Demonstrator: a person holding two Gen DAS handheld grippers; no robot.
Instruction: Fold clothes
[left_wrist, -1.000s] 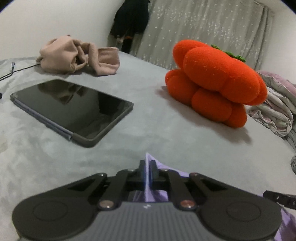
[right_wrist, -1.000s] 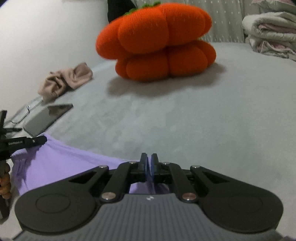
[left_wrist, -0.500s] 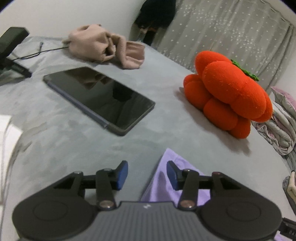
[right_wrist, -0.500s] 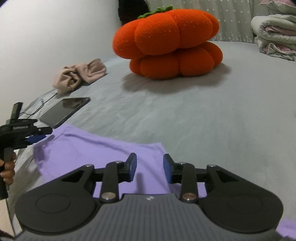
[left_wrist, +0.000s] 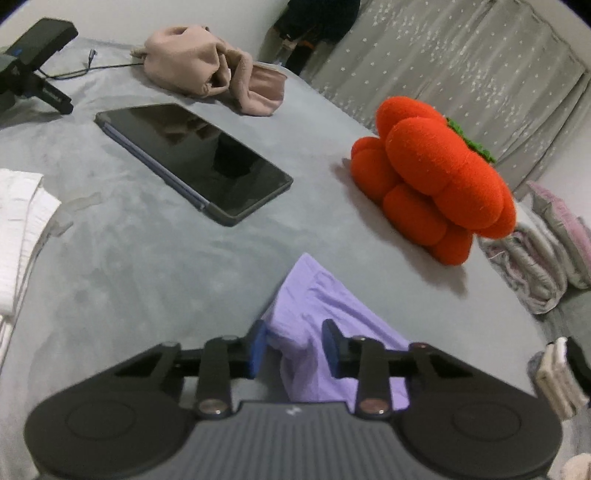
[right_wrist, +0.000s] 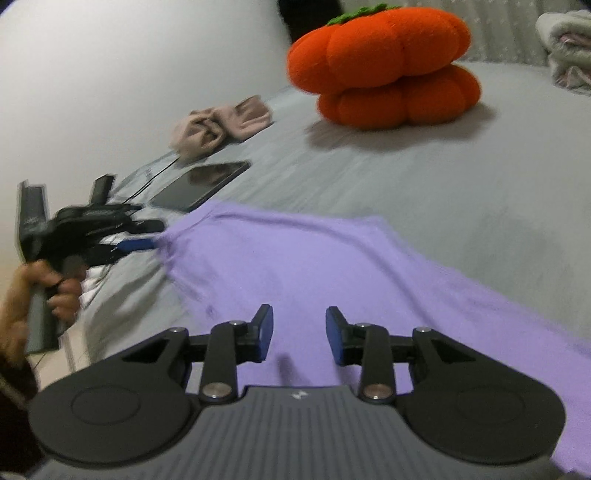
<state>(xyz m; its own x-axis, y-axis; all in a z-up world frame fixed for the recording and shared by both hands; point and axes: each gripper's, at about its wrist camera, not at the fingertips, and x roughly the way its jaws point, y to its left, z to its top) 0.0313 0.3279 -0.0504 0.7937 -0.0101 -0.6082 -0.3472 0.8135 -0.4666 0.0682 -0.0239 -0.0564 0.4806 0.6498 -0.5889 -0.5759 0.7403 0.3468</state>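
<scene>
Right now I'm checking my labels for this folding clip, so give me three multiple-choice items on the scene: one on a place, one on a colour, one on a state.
1. Where does the tablet lie?
A. On the orange cushion
B. Flat on the grey bed, between the beige garment and the purple garment
C. Under the purple garment

2. What colour is the garment being folded?
A. Purple
B. Green
C. Red

3. How does the right gripper stand?
A. Shut on the cushion
B. Shut on the tablet
C. Open, pads apart above the cloth

Answers: 1 B, the beige garment lies beyond it and the purple garment nearer. 2 A, the cloth is lilac-purple. 3 C, a clear gap shows between its fingers.
</scene>
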